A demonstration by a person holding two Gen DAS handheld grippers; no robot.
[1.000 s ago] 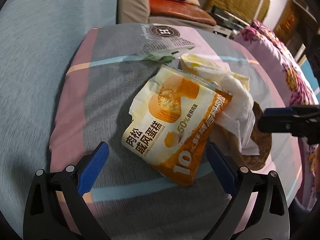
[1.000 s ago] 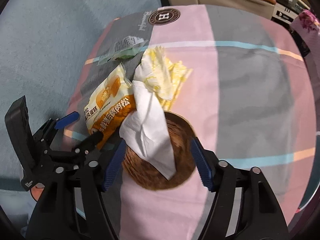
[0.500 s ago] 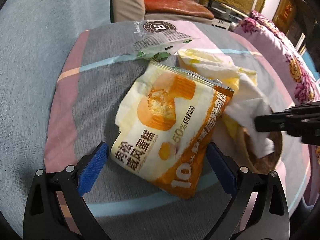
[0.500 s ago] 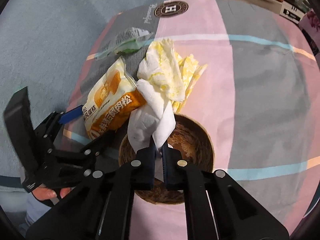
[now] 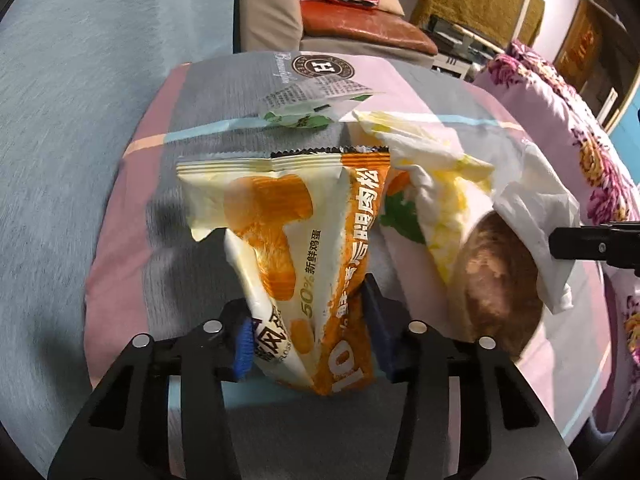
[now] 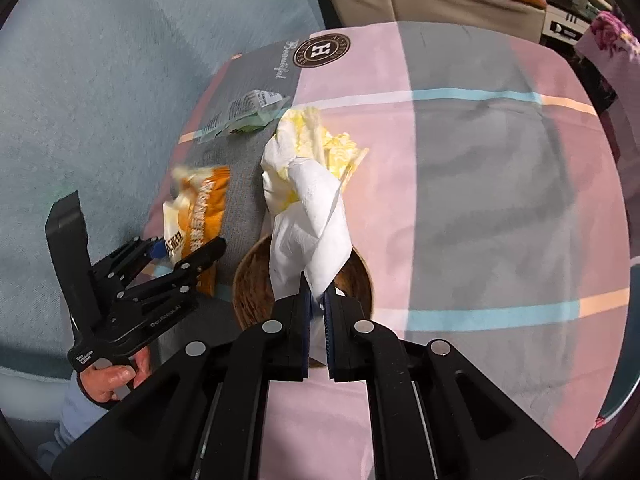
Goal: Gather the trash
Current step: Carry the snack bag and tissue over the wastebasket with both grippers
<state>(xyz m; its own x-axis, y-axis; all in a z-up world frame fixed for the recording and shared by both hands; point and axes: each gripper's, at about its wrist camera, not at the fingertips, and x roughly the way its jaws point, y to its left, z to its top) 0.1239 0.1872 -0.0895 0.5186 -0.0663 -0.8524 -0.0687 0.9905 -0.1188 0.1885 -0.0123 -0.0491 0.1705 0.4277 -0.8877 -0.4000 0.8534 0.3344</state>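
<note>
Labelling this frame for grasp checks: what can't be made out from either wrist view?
- Wooden bowl contents: right wrist view, white tissue and right gripper cover it; blurred in left wrist view.
- Snack packet lower text: left wrist view, left gripper pads hide it.
- Green-and-white wrapper print: too small in both.
- Trash bin: in neither view.

The right gripper point(image 6: 316, 304) is clamped on the lower end of a white tissue point(image 6: 316, 224), directly over a brown woven bowl point(image 6: 248, 284) on the striped cloth point(image 6: 480, 184). At left, the left gripper point(image 6: 188, 252), jaws just closing, holds an orange snack wrapper point(image 6: 204, 212).
</note>
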